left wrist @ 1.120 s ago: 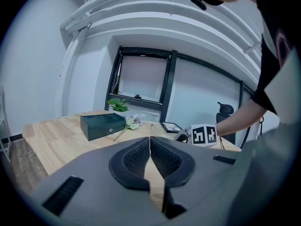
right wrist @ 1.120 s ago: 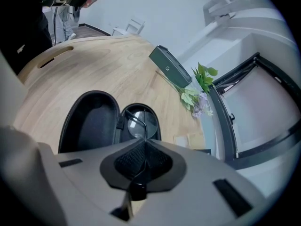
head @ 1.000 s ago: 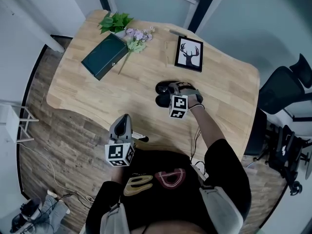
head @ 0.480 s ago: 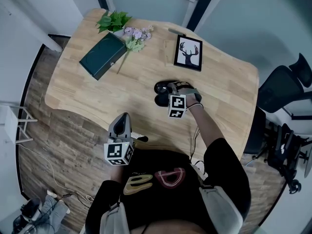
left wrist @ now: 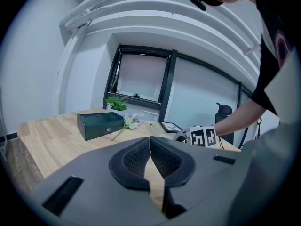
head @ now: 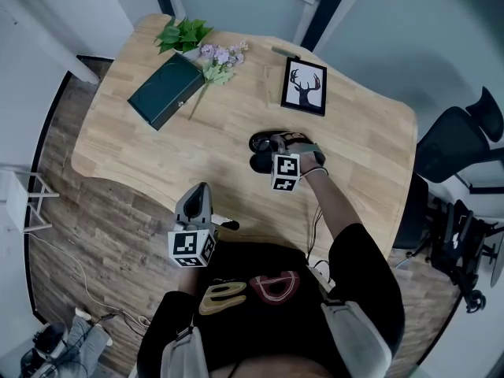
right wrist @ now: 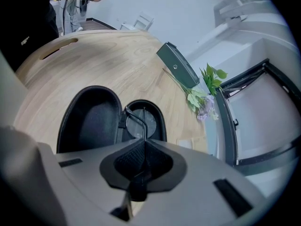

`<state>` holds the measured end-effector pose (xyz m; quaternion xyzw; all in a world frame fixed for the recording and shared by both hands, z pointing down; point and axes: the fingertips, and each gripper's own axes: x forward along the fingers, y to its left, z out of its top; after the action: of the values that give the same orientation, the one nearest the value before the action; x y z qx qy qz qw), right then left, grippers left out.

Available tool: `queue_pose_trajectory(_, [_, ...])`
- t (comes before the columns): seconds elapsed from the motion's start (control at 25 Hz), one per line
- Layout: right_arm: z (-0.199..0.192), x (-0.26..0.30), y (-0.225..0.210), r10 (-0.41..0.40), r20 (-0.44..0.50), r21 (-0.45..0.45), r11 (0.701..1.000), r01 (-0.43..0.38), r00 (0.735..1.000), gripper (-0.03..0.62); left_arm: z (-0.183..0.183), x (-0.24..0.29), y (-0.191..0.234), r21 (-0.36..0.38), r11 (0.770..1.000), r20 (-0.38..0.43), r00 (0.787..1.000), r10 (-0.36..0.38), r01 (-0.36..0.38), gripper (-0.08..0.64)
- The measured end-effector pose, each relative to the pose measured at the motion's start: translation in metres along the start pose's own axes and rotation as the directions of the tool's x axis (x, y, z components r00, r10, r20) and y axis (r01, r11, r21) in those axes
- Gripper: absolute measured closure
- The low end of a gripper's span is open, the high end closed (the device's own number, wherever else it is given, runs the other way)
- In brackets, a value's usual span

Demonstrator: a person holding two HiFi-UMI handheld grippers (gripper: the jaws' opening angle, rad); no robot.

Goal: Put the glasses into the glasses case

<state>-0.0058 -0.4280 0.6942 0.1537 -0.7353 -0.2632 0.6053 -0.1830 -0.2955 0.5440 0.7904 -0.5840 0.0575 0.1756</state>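
Far left on the light wood table [head: 126, 144]: dark green rectangular box [head: 167, 90], lid shut. A green leafy sprig [head: 185, 34] lies behind it & pale purple flowers [head: 223, 56] just beside its right corner. All are well apart from the work area.

Left gripper [left wrist: 149, 142] hangs at the near table edge, jaws together w/ nothing btwn them, pointing across the tabletop. It's well apart from the case.

Mid-table: black oval glasses case [right wrist: 91, 121] lies open, both halves up. The larger left half shows only dark lining. Thin black-framed glasses [right wrist: 138, 121] are in the smaller right half, one lens visible inside its rim. Can't tell if they rest fully on the lining.

Right gripper [right wrist: 143, 147] is tilted down over the case, jaws clamped on a thin black part of the frame that rises out of that half.

Behind & right of the case, near but not touching: black-framed deer picture [head: 305, 86], flat on the table. Off the table at far right is a black office chair [head: 461, 144].
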Motion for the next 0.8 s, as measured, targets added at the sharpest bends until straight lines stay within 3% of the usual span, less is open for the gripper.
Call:
queue_pose_trajectory(0.16, [0.001, -0.001, 0.000, -0.006, 0.020, 0.064, 0.998, 0.004, 1.000, 0.569, 0.000, -0.002, 0.003, -0.005, 1.000, -0.003, 1.000, 0.009, -0.009, 0.541])
queue_pose_trajectory(0.52, [0.002, -0.003, -0.004, -0.024, 0.033, 0.077, 0.997, 0.022, 0.999, 0.534, -0.001, -0.003, 0.002, -0.006, 1.000, -0.001, 1.000, 0.014, -0.014, 0.541])
queue_pose_trajectory(0.68, [0.001, -0.009, -0.010, -0.036, 0.051, 0.136, 0.990, 0.029, 0.998, 0.482, 0.000, -0.002, 0.002, -0.006, 1.000, 0.003, 1.000, 0.011, -0.011, 0.541])
queue_pose_trajectory(0.8, [0.000, -0.018, -0.017, -0.058, 0.074, 0.236, 0.971, 0.039, 0.996, 0.456, 0.001, 0.000, -0.001, -0.003, 1.000, 0.009, 1.000, 0.000, 0.000, 0.541])
